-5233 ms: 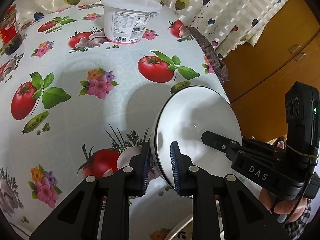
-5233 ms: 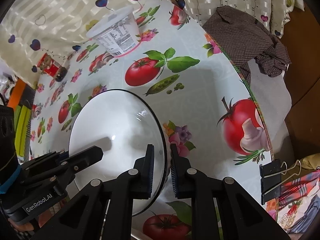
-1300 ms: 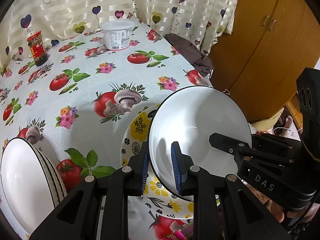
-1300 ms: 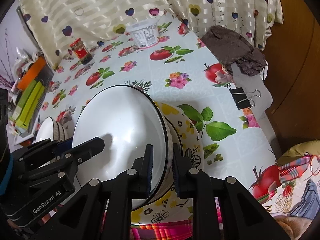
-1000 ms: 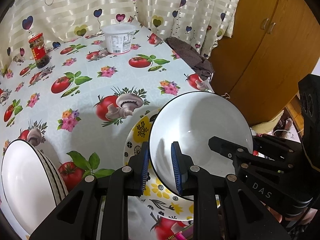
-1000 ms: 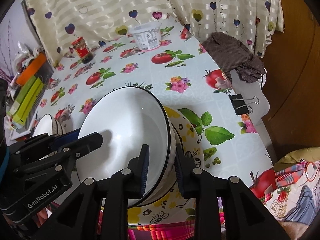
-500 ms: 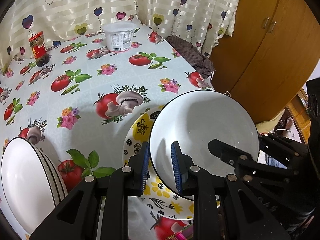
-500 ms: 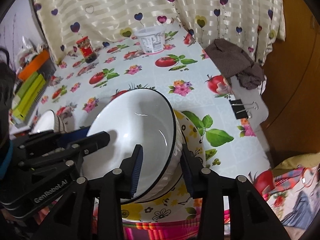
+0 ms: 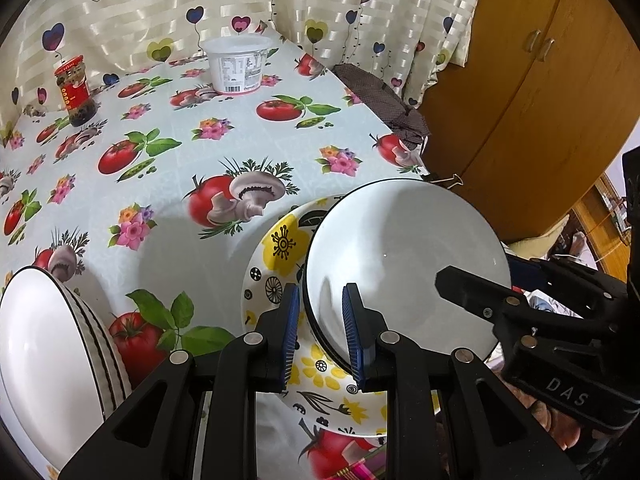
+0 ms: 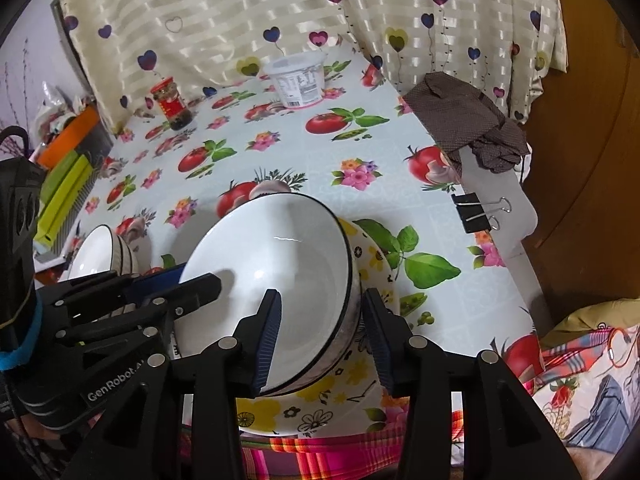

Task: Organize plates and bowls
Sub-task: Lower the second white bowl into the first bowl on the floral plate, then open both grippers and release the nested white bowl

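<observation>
A large white bowl with a black rim point(image 9: 404, 264) point(image 10: 276, 276) rests tilted on a yellow flower-patterned plate point(image 9: 280, 256) point(image 10: 360, 376) near the table's front edge. My left gripper point(image 9: 320, 332) is shut on the bowl's left rim. My right gripper point(image 10: 320, 336) is open; its fingers stand wide apart on either side of the bowl's right rim. A stack of white bowls with striped sides point(image 9: 48, 352) point(image 10: 104, 252) sits to the left.
A white plastic tub point(image 9: 238, 64) and a red-lidded jar point(image 9: 76, 92) stand at the back by the curtain. A brown cloth point(image 10: 468, 120) and a binder clip point(image 10: 476, 212) lie at the table's right edge. A wooden cabinet point(image 9: 540, 92) stands to the right.
The bowl has come down onto the flowered plate. My right gripper has opened and let go of the rim. My left gripper still holds it.
</observation>
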Motion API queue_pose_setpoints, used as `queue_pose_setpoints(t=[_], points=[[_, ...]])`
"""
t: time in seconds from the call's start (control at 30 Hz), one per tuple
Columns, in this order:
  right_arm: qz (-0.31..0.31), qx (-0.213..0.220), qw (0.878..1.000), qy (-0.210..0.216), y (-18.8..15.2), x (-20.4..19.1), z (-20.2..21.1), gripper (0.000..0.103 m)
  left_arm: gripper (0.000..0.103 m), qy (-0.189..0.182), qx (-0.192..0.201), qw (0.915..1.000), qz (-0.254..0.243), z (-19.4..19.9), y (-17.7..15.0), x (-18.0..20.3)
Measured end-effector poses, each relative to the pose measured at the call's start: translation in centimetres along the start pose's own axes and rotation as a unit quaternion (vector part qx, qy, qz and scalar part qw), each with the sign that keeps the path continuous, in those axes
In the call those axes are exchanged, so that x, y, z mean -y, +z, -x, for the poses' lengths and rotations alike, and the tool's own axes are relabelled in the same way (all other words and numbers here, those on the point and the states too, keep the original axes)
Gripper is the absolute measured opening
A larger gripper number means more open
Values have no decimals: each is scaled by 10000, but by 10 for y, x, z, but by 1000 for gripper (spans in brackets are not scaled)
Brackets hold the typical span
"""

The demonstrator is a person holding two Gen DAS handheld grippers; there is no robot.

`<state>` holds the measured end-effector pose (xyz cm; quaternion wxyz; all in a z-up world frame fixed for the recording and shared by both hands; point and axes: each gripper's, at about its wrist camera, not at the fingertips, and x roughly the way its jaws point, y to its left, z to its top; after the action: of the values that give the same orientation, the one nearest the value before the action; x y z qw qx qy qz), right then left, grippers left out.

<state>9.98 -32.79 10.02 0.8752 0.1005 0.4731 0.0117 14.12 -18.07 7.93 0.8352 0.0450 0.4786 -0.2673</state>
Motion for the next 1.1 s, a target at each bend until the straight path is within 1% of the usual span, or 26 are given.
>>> queue_pose_setpoints(t=[0.07,0.2,0.27,0.47,0.5,0.7,0.83,0.87,0.9,1.1], points=[[-96,58,9998,134,-1,5,5,42,23,3,13,10000,24,1,1,-2],[-252,361,9989,188,2,15,20,42,23,-4,57,9999,106,2,3,-5],[-271,558,9981,-30,4,19,24,42,23,-16,78,9999,111,3,4,-6],[-284,801,9961,-217,3,25,20,42,23,-18,134,9998,130,5,7,-7],[-313,802,9961,-178,2,27,19,42,23,-21,145,9998,146,5,7,-7],[-605,876,9937,353,-4,44,11,42,23,-22,149,9998,151,5,8,-8],[-961,874,9887,749,-11,59,0,44,23,6,130,9998,164,4,8,-8],[-1003,886,9878,799,-13,61,-1,46,23,-7,135,9998,171,4,8,-8],[-1021,906,9873,817,-14,62,-1,47,23,-14,135,9998,173,4,9,-8],[-1013,918,9869,854,-17,64,-1,47,23,-31,148,9997,214,2,8,-9]])
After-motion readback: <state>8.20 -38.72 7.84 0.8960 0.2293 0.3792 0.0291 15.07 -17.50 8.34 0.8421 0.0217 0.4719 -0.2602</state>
